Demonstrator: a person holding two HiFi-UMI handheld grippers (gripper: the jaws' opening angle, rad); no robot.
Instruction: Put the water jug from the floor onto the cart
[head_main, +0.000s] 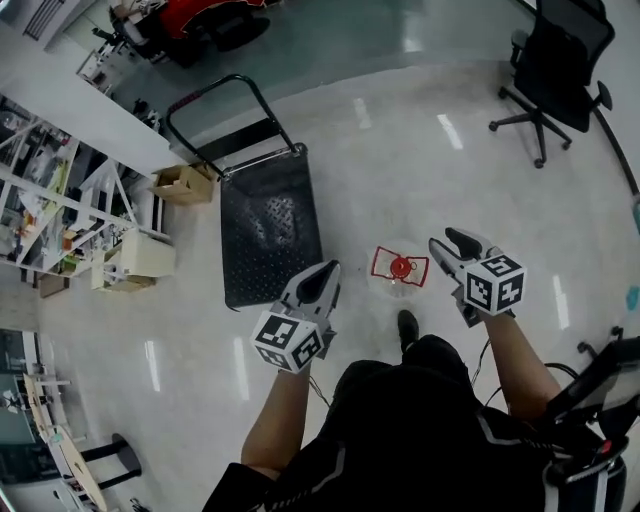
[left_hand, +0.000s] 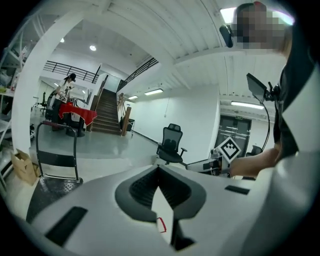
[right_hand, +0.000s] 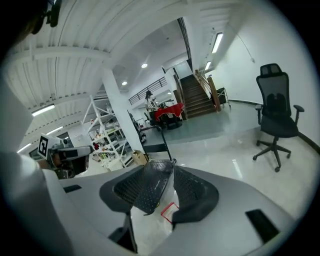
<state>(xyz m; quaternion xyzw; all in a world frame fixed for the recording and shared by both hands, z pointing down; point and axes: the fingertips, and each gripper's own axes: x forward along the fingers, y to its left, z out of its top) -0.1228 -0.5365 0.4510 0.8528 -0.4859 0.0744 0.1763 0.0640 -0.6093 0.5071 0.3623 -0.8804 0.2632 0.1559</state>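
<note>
Floor (head_main: 420, 150) first, with the cart (head_main: 270, 235) parked left of centre, handle at its far end. Just right of its deck, not touching, the water jug (head_main: 400, 268) — upright, red cap up, long axis vertical. Sits between the two grippers, ahead of and below their tips. Left gripper (head_main: 322, 275) on the cart side, jaws closed, tips meeting on nothing. Right gripper (head_main: 455, 243) likely the nearer one — jaws opening, nothing between them yet.

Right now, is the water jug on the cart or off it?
Off. The head view shows the water jug on the floor right of the cart, apart from it.
</note>
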